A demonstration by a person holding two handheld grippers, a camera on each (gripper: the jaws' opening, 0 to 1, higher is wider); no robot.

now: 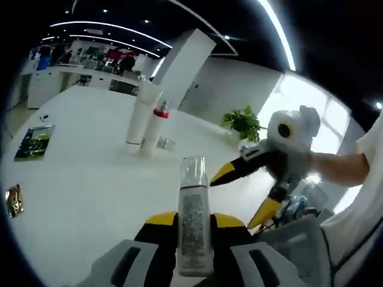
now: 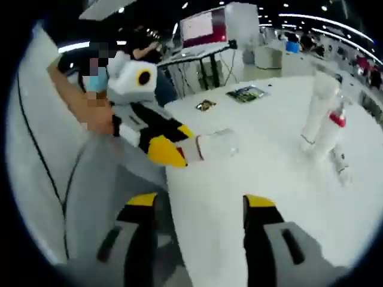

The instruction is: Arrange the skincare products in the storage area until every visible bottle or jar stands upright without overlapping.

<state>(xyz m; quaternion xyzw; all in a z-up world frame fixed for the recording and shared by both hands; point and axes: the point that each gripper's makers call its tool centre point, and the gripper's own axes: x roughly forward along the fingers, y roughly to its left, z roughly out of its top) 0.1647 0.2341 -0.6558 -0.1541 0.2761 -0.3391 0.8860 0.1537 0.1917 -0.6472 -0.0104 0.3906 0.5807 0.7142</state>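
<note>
Left gripper view, left to right. Gold foil packet (image 1: 13,200) far left of the jaws on the white table (image 1: 90,173), flat. Green-and-black booklet (image 1: 35,142) beyond it, also left, flat. Ahead and slightly left of the left gripper (image 1: 194,239): tall white tube (image 1: 139,119) standing upright, with a white bottle with red collar (image 1: 157,128) just beside it on its right, upright; whether they touch I cannot tell. A small clear item (image 1: 166,143) lies at their base, too small to name. Left gripper's yellow-tipped jaws are clamped on a clear bottle with printed label (image 1: 194,218), held upright between them, cap end up and away from the camera. To the right, the right gripper (image 1: 245,197) comes in, yellow tips spread apart, nothing between them, near the held bottle but apart from it. Potted green plant (image 1: 244,122) behind it. A person's arm and white sleeve (image 1: 359,161) at far right.

Right gripper view, left to right. Person in white at left. The left gripper (image 2: 173,149) enters from the left, gripping the clear bottle (image 2: 215,145), which sticks out sideways in this view, ahead of and between the right gripper's (image 2: 200,209) own jaws. Those jaws stand wide apart, empty, table between them. Beyond: foil packet (image 2: 205,105), booklet (image 2: 246,93). Far right of the jaws: white tube (image 2: 317,110) and red-collared bottle (image 2: 332,131), upright, close together.
</note>
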